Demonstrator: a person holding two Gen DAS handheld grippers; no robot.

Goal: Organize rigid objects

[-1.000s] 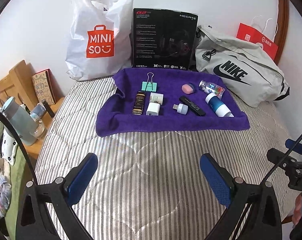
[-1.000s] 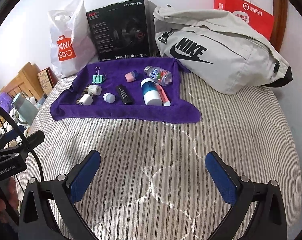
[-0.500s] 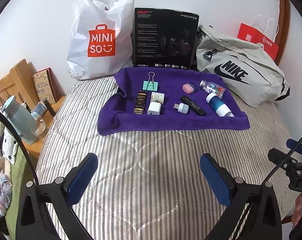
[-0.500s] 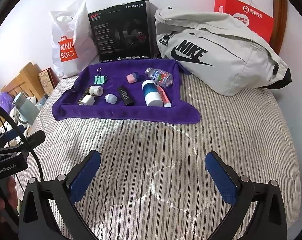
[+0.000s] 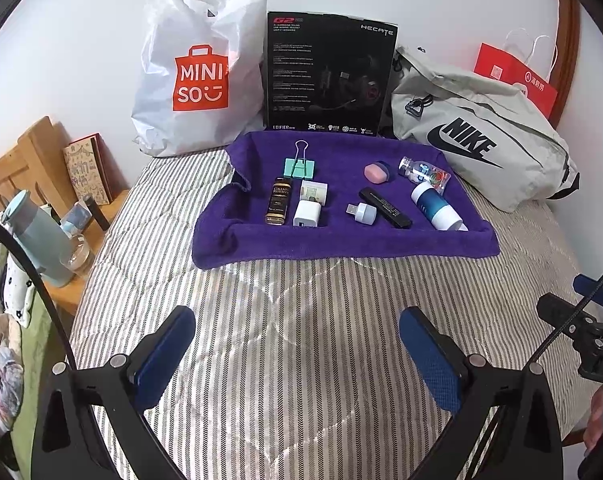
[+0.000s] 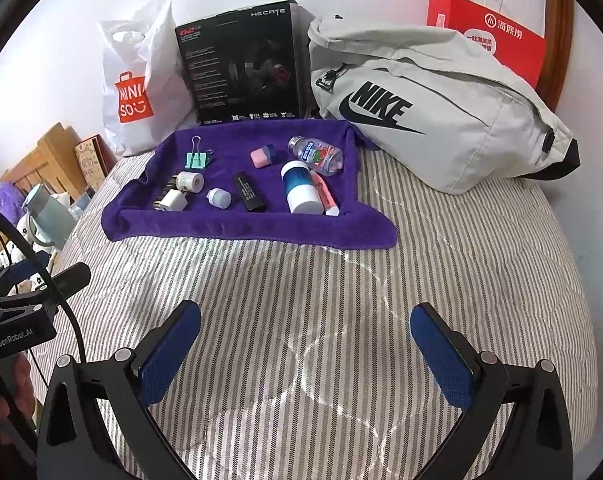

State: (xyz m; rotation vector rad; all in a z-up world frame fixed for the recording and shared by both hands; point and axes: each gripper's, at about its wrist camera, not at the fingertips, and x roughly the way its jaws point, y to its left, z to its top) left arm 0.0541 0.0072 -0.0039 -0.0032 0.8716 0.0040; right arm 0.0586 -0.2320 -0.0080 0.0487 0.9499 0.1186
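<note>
A purple towel (image 5: 341, 240) lies on the striped bed, also in the right wrist view (image 6: 237, 228). On it lie a green binder clip (image 5: 299, 166), a small dark bottle (image 5: 278, 201), a white charger (image 5: 307, 213), a paper roll (image 5: 314, 191), a pink eraser (image 5: 375, 172), a USB plug (image 5: 363, 212), a black stick (image 5: 385, 207), a blue-white tube (image 5: 435, 206) and a clear pill bottle (image 5: 423, 170). A pink lip balm (image 6: 324, 194) shows beside the tube. My left gripper (image 5: 297, 348) and right gripper (image 6: 305, 344) are open and empty, hovering over the bed in front of the towel.
Behind the towel stand a white Miniso bag (image 5: 199, 68), a black Hecate box (image 5: 327, 80), a grey Nike bag (image 5: 473, 136) and a red paper bag (image 6: 497, 36). A wooden bedside table (image 5: 61, 200) with a blue bottle (image 5: 37, 236) stands at the left.
Both grippers have drifted slightly, so the towel sits a little differently in each view. Both stay open. Nothing on the towel has moved.
</note>
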